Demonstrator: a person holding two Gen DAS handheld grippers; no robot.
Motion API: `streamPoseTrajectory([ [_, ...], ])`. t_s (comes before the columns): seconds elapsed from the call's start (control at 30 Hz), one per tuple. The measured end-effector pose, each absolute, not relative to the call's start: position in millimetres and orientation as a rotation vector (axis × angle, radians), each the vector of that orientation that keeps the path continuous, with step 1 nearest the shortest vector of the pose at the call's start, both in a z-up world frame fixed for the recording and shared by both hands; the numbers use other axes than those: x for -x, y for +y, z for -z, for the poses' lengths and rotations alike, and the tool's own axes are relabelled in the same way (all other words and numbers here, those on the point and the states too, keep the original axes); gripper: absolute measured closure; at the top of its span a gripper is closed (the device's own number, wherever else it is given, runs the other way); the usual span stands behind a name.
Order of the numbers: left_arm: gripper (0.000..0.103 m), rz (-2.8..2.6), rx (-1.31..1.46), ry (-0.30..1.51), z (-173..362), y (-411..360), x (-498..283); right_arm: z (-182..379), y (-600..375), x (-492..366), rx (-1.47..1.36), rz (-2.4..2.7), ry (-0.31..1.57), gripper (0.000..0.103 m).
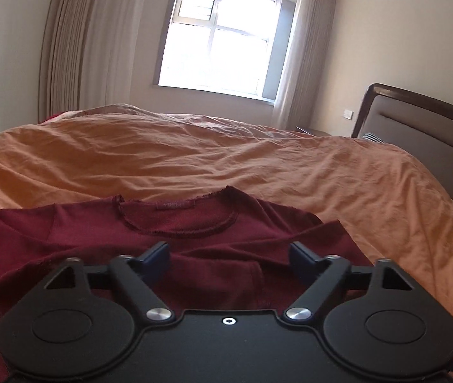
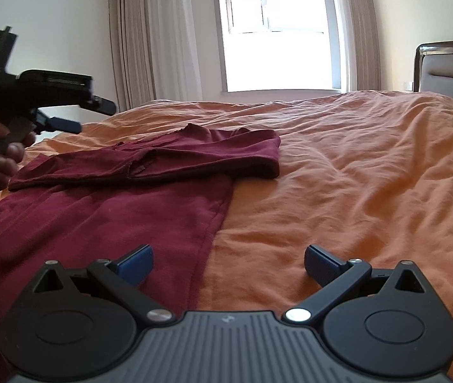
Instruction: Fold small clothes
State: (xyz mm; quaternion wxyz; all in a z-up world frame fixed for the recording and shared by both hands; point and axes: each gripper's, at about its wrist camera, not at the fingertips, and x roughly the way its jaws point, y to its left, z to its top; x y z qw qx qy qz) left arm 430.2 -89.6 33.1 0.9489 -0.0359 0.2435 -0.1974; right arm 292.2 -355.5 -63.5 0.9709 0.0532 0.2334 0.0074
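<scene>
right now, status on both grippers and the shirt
Left gripper open, above the maroon shirt. Right gripper open at the shirt's side edge. Sleeves folded across, lying on the orange bedspread. Nothing in the way.

Maroon shirt (image 1: 175,223): soft matt knit, raw-edged neckline. Orange bedspread (image 1: 258,166): creased matt cloth. Headboard (image 1: 418,108): glossy dark wood frame.

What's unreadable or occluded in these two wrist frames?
- Neck label text on the maroon shirt: left wrist view, too small and blurred.
- Shirt hem: cut off by the left edge and hidden behind the right gripper in the right wrist view.
- Left gripper: right wrist view, motion-blurred.
- Pillow: left wrist view, mostly behind the orange duvet.
</scene>
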Motion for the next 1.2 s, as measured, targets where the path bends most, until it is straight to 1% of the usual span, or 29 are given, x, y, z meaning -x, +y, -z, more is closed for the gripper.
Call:
streamPoseTrajectory([
  [0.13, 0.003, 0.358, 0.030, 0.482, -37.1, -63.6, -413.3, 56.2, -347.6, -299.5, -0.102, -0.036, 0.477, 0.000],
  [0.17, 0.002, 0.332, 0.018, 0.476, -36.7, -53.2, -408.1, 53.6, -345.2, -302.7, -0.104, -0.045, 0.481, 0.000],
  [0.37, 0.001, 0.180, -0.054, 0.482, -20.7, 10.7, -388.0, 38.5, -325.4, -334.8, -0.067, -0.125, 0.505, 0.000],
  [0.57, 0.001, -0.018, -0.062, 0.554, 11.5, 64.5, -389.2, 23.5, -297.5, -391.3, -0.090, -0.238, 0.519, 0.001],
  [0.6, 0.001, -0.037, -0.061, 0.575, 16.5, 71.2, -392.4, 22.7, -294.4, -402.7, -0.103, -0.241, 0.519, 0.004],
  [0.63, 0.001, -0.049, -0.061, 0.590, 20.0, 76.1, -395.3, 22.4, -291.5, -415.7, -0.117, -0.242, 0.527, 0.014],
  [0.7, 0.001, -0.028, -0.053, 0.599, 24.1, 84.6, -399.2, 24.2, -285.6, -440.3, -0.142, -0.237, 0.552, 0.024],
  [0.77, 0.001, -0.019, -0.056, 0.590, 23.2, 87.6, -402.0, 29.5, -281.9, -461.1, -0.161, -0.218, 0.580, 0.027],
  [0.8, 0.001, -0.020, -0.070, 0.580, 22.2, 87.6, -403.8, 33.0, -280.6, -470.6, -0.176, -0.216, 0.592, 0.033],
  [0.83, 0.001, -0.022, -0.090, 0.571, 22.0, 86.8, -406.1, 37.3, -280.0, -478.6, -0.190, -0.218, 0.604, 0.044],
  [0.87, 0.001, -0.024, -0.111, 0.564, 22.2, 84.5, -407.7, 41.5, -278.8, -485.6, -0.204, -0.216, 0.620, 0.052],
  [0.9, 0.001, -0.024, -0.135, 0.556, 22.1, 82.9, -409.4, 45.1, -277.9, -491.9, -0.215, -0.209, 0.634, 0.075],
  [0.93, 0.001, -0.025, -0.154, 0.548, 21.9, 81.4, -410.8, 46.3, -277.4, -496.3, -0.225, -0.208, 0.639, 0.090],
  [1.0, 0.001, -0.027, -0.187, 0.539, 22.8, 78.4, -414.2, 39.4, -277.4, -499.7, -0.242, -0.220, 0.615, 0.092],
  [1.03, 0.001, -0.022, -0.195, 0.537, 23.2, 77.0, -415.7, 31.6, -276.6, -499.4, -0.243, -0.233, 0.583, 0.101],
  [1.2, 0.001, 0.056, -0.200, 0.505, 27.3, 67.3, -421.0, -30.6, -275.7, -492.9, -0.278, -0.306, 0.382, 0.101],
])
